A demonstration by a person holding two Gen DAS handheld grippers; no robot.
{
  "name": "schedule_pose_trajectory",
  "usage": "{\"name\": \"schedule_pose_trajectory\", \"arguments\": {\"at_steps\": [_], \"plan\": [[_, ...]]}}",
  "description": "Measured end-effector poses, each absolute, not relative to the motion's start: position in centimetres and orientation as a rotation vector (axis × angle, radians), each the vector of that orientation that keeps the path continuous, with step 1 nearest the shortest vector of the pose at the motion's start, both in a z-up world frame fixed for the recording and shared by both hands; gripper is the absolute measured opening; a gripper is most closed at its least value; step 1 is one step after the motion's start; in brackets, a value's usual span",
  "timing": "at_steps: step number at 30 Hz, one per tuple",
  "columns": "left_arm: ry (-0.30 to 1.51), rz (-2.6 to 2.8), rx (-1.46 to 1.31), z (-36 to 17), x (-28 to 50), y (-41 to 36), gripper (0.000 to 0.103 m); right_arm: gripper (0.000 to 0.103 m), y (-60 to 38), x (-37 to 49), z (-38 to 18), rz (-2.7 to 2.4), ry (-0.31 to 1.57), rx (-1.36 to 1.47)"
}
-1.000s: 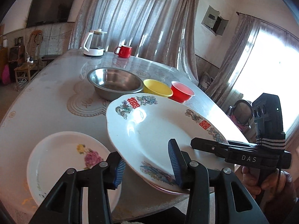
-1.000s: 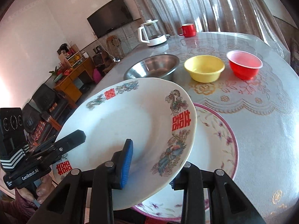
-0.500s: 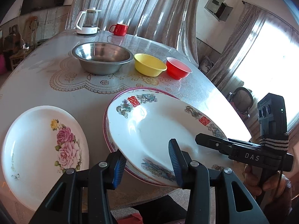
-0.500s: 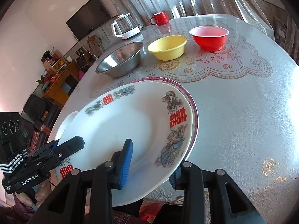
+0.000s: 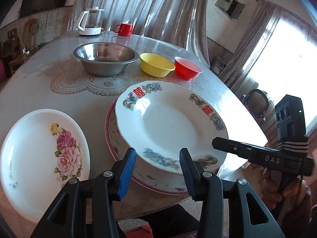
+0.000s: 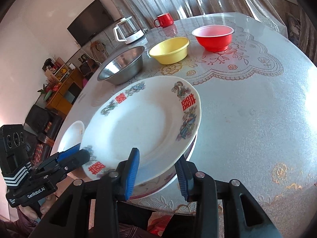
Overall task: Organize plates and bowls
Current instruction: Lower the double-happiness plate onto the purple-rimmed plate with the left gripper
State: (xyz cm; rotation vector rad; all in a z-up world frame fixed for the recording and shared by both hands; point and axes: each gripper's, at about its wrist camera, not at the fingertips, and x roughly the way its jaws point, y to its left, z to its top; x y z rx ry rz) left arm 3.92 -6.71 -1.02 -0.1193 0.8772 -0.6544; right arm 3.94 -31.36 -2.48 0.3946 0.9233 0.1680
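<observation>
Dragon plate [image 6: 138,127] lowered onto pink-rimmed plate [image 5: 118,138], between open right claw [image 6: 156,170].

What you cannot see well

The white plate with red signs and dragons [image 5: 170,127] covers most of the pink-rimmed flowered plate [image 5: 111,130] under it, so you only see that plate's edge. In your right view, the white rose plate [image 6: 69,134] peeks out only a little behind the top plate, and your left gripper [image 6: 73,154] hides part of it. One blue pad [image 6: 183,176] of your right gripper [image 6: 156,175] sits partly behind the plate's rim, so you cannot tell if it touches. The small gold words on the rose plate [image 5: 10,169] are too tiny to read.
</observation>
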Motion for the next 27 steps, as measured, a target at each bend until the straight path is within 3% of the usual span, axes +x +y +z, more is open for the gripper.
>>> {"name": "schedule_pose_trajectory", "arguments": {"at_steps": [5,11,16,27], "plan": [[0.804,-0.681,-0.083,0.6,3.0,-7.0,0.048,0.037,-30.9,3.6,-2.6,0.192,0.933,0.384],[0.839,-0.633,-0.15,0.1,4.5,-5.4,0.05,0.037,-31.6,2.3,-1.5,0.211,0.909,0.351],[0.825,-0.593,-0.197,0.3,6.2,-4.7,0.071,0.037,-33.6,2.9,-0.6,0.118,0.868,0.353],[0.861,-0.591,-0.159,-0.7,9.9,-6.6,0.077,0.037,-34.2,9.6,-2.3,0.043,0.875,0.379]]}}
